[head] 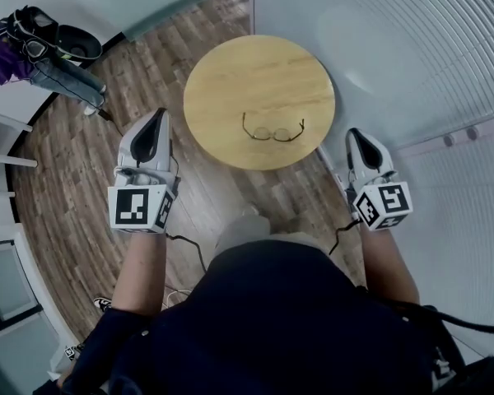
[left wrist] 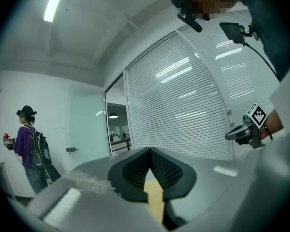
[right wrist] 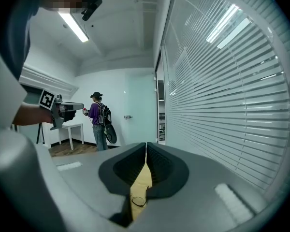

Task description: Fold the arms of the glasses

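"Head view first: where are the glasses (head: 272, 130)?"

"On the round counter (head: 230, 72), toward its near edge, ahead of me and between my 2 claws. The front runs left to right across me, and both arms stand open, pointing away."

"And your claws?"

"Left claw (head: 159, 115) and right claw (head: 356, 135) hang off the counter's sides, each clenched on nothing. Right gripper view shows the glasses through the gap below its closed tips."

"Which goes in?"

"The right looks slightly nearer, I judge. Either must release first, then come at an arm's tip from the side."
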`<action>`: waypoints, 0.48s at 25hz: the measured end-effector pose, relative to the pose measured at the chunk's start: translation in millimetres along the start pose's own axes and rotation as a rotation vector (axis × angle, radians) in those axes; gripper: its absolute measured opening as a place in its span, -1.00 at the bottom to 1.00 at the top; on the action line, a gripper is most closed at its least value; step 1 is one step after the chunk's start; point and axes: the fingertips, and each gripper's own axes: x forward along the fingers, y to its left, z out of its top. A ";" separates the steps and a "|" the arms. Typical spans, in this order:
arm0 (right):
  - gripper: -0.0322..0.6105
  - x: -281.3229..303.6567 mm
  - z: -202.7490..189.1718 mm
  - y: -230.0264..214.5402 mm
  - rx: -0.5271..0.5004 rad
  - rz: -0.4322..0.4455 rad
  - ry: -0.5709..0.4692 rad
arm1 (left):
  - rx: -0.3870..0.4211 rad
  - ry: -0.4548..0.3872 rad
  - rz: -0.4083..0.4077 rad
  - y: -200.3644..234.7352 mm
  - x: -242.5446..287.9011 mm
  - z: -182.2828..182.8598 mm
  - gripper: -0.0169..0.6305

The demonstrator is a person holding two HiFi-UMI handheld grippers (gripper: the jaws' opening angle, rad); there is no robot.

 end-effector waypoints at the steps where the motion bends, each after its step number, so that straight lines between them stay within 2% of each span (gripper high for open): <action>1: -0.88 4.1 2.1 1.8 -0.006 -0.003 0.003 | -0.002 -0.002 -0.014 4.1 6.9 -1.3 -0.94; 12: -0.88 35.3 6.5 9.7 -0.005 -0.070 0.024 | -0.028 -0.004 -0.124 22.7 57.6 -19.9 -0.94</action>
